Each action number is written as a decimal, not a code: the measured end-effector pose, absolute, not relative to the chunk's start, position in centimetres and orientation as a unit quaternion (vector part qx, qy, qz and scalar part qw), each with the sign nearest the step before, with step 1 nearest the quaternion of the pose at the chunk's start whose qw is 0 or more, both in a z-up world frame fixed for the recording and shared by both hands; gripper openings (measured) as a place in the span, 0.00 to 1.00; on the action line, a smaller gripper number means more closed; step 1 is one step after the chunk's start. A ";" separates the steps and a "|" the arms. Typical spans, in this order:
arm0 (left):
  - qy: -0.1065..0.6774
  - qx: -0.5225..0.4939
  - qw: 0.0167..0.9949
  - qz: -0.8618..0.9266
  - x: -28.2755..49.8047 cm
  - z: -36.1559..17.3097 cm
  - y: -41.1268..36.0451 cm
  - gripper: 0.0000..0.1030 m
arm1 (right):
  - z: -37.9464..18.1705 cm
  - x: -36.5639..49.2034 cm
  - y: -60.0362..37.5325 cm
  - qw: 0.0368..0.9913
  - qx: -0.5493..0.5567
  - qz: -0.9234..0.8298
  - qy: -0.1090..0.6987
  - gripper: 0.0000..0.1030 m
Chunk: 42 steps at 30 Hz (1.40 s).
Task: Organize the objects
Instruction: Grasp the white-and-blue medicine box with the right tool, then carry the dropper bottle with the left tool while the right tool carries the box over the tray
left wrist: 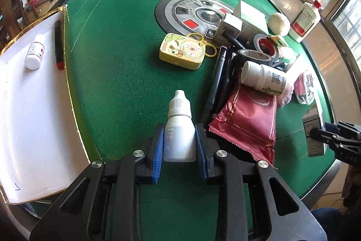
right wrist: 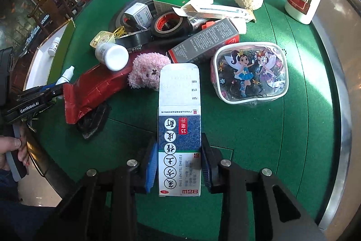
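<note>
The left gripper (left wrist: 179, 143) is clamping a small white plastic dropper bottle (left wrist: 179, 128); the right gripper (right wrist: 179, 164) is pinching a tall blue-and-white cardboard medicine box (right wrist: 179, 128).

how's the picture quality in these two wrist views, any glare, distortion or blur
Left wrist view: strong fisheye bending of the green table, dark corners, bright windows at top right, white tray nearly blown out. Right wrist view: same curvature, sunlight across the table's right side, blue-and-white box sharp.

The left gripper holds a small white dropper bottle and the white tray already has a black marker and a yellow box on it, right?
Not quite. The left gripper does hold the small white dropper bottle, but the white tray holds a black marker and a small white bottle, as the left wrist view shows.
</note>
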<state>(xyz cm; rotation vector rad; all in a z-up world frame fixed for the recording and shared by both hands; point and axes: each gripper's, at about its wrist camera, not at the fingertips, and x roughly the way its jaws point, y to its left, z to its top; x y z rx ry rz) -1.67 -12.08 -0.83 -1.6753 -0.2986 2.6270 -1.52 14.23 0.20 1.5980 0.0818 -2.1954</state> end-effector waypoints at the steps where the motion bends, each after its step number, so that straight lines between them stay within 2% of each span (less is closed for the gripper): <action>1: -0.097 -0.532 0.005 0.841 -1.5 -0.6 -12.2 0.25 | 0.6 -1.8 14.1 0.214 0.574 -0.790 0.026 0.32; 12: -0.102 -0.506 -0.015 0.856 0.5 2.5 -13.8 0.25 | 2.2 -2.3 10.5 0.265 0.565 -0.781 0.014 0.32; 22: -0.109 -0.488 -0.045 0.865 3.0 4.3 -16.7 0.25 | 4.5 -2.1 3.7 0.328 0.551 -0.766 0.044 0.32; 42: -0.153 -0.468 -0.114 0.863 7.1 5.2 -28.6 0.25 | 6.0 -2.1 -14.9 0.422 0.534 -0.726 0.096 0.32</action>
